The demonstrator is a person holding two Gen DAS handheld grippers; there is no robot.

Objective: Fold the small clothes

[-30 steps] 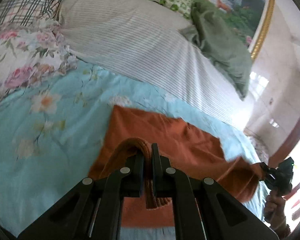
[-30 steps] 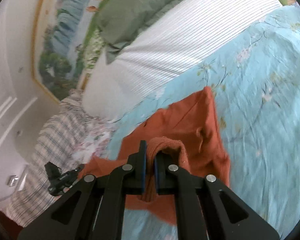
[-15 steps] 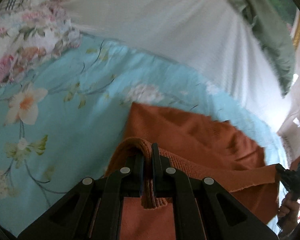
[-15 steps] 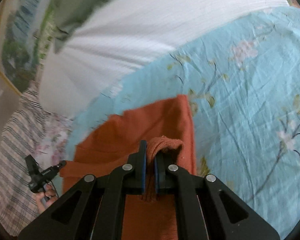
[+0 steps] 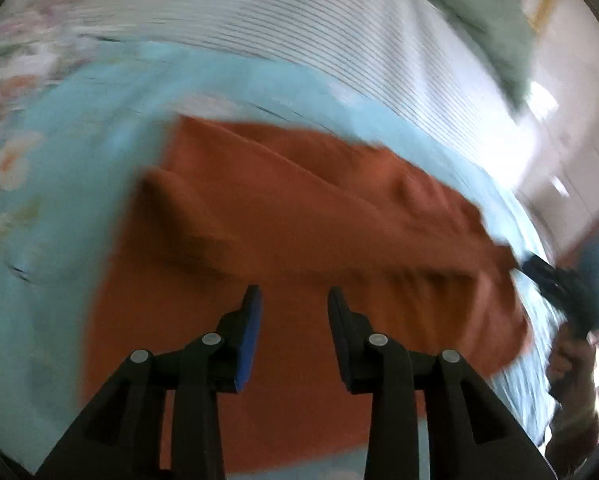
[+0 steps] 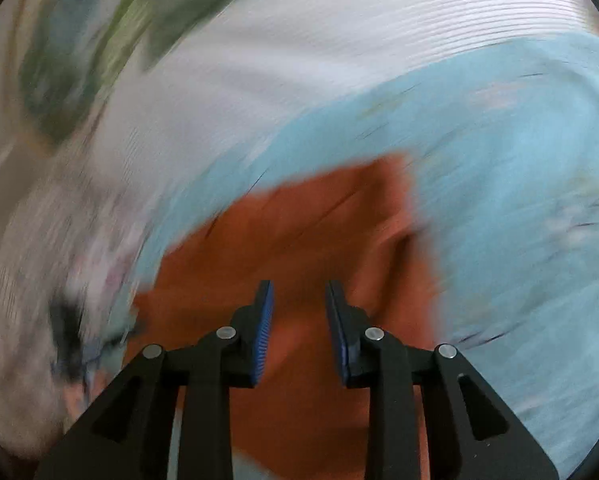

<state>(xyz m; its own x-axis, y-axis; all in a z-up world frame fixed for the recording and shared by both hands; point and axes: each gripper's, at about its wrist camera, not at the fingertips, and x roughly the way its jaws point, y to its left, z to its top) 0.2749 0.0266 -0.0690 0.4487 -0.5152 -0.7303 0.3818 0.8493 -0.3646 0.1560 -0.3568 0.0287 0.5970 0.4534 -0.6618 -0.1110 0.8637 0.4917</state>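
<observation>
A rust-orange garment [image 5: 299, 220] lies folded over itself on the light blue floral bedsheet [image 5: 59, 220]. My left gripper [image 5: 293, 300] is open and empty just above the garment's near part. The garment also shows in the right wrist view [image 6: 299, 240]. My right gripper [image 6: 297, 296] is open and empty above it. In the left wrist view the right gripper [image 5: 559, 280] shows at the garment's right end. Both views are motion-blurred.
A white striped cover [image 5: 299, 32] lies beyond the blue sheet, with a green cloth [image 5: 479, 12] at its far right. A floral pillow [image 5: 27, 52] lies at the left. The wall [image 5: 571, 80] and the bed's right edge are at the right.
Both grippers have opened and let go of the orange garment's edge, which now lies on the rest of the garment. Both cameras are swinging.
</observation>
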